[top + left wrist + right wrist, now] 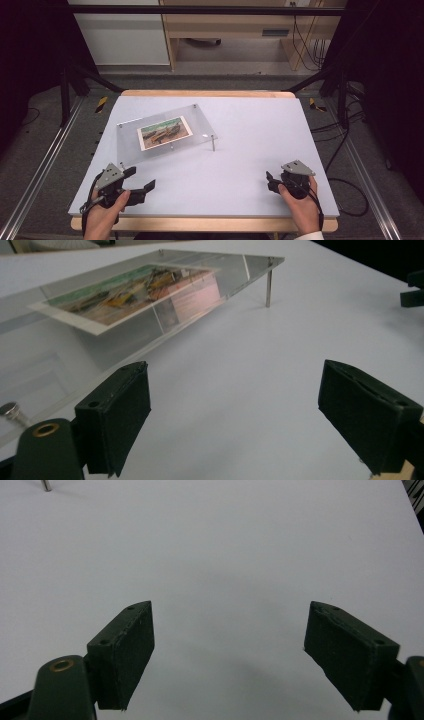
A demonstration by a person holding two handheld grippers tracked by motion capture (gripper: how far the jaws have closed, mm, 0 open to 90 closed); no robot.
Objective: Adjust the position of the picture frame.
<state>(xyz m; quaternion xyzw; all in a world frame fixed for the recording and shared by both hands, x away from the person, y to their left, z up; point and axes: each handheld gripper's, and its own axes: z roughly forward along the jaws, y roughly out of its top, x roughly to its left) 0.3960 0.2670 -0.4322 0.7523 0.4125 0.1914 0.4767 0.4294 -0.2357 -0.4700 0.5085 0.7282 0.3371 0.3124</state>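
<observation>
High view: left gripper, jaws spread, empty, is sitting nearer acrylic frame lying ahead; right gripper, likewise spread, is waiting farther.

A pale grey counter with a wooden edge carries a clear acrylic plate raised on thin metal legs, left of its centre. A landscape photo card lies flat on that plate.
</observation>
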